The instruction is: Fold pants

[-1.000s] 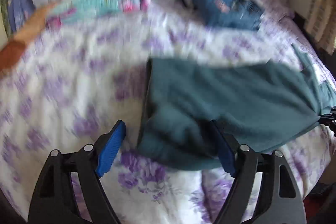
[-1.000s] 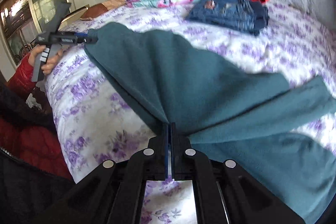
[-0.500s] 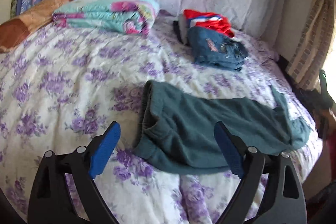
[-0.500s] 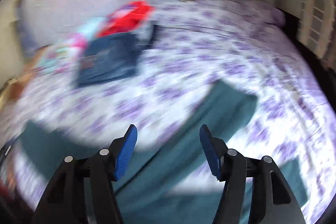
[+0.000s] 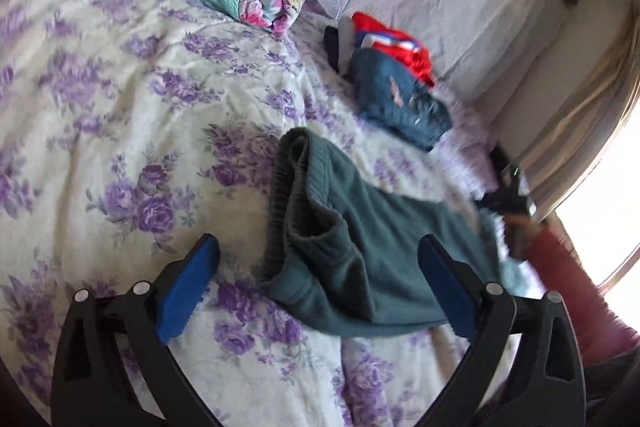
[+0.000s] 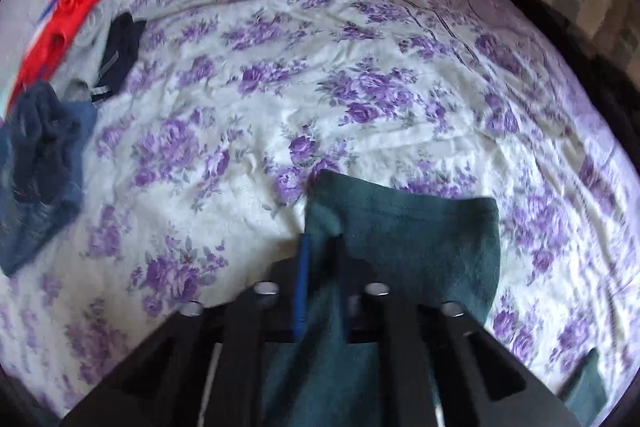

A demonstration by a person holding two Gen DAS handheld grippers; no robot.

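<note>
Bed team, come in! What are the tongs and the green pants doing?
Left tongs opening, nothing pinched, waistband between them. Right tongs shut on green pants at a leg end. Jeans pile beyond, not in the way.

The left wrist view looks forward and down along its claw (image 5: pixel 318 273), close over the bed (image 5: pixel 120 75), facing the headboard pillows at 12 o'clock. The right wrist view tilts more steeply down, closer still. Both share the flowered bed cover, the green pants (image 5: pixel 360 255) (image 6: pixel 420 239), and the folded jeans (image 5: pixel 400 99) (image 6: pixel 40 163), at 1 and 9 o'clock respectively.
</note>
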